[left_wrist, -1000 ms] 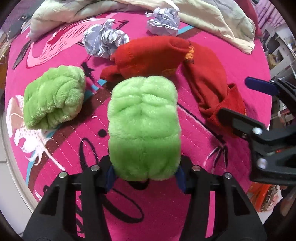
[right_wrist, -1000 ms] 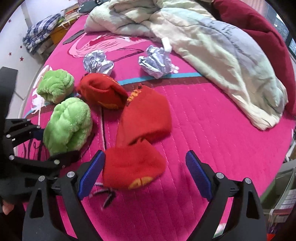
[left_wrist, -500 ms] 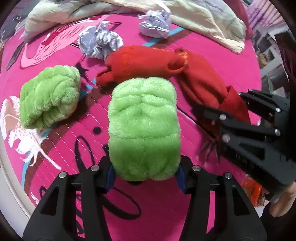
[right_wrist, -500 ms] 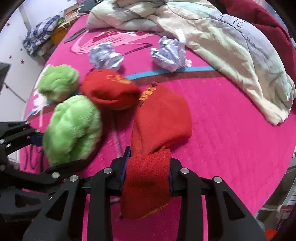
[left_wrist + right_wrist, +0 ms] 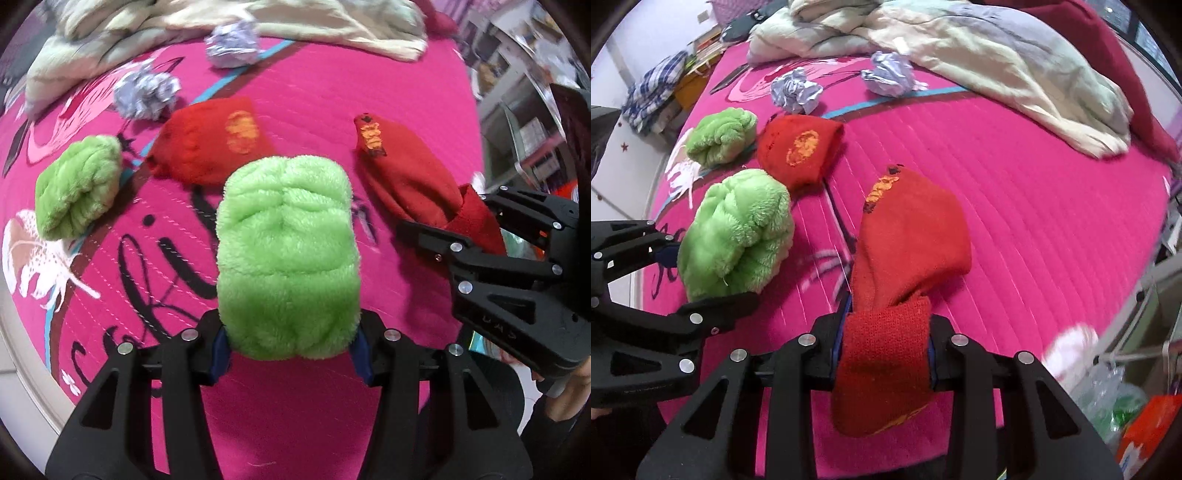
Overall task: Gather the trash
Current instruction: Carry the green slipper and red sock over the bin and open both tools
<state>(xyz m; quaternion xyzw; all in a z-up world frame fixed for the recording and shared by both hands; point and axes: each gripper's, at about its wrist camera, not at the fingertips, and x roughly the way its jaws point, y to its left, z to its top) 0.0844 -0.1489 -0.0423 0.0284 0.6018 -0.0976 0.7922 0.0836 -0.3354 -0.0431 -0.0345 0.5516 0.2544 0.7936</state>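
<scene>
My left gripper (image 5: 290,349) is shut on a fluffy green sock (image 5: 286,254), seen also in the right wrist view (image 5: 737,232). My right gripper (image 5: 884,354) is shut on a red sock (image 5: 908,251), lifted off the pink bed cover; it shows at the right of the left wrist view (image 5: 413,184). A second red sock (image 5: 799,147) and a second green sock (image 5: 720,136) lie on the bed. Two crumpled paper balls lie farther back, one on the left (image 5: 796,90) and one on the right (image 5: 888,74).
A rumpled pale blanket (image 5: 979,55) and a dark red pillow (image 5: 1115,66) lie at the far side of the bed. Beside the bed at lower right are a plastic bag (image 5: 1108,391) and an orange box (image 5: 1148,424). Folded clothes (image 5: 653,99) sit at far left.
My right gripper closed on the red sock and pulled it up and away from the other red sock. My left gripper kept its hold on the green sock and lifted slightly.
</scene>
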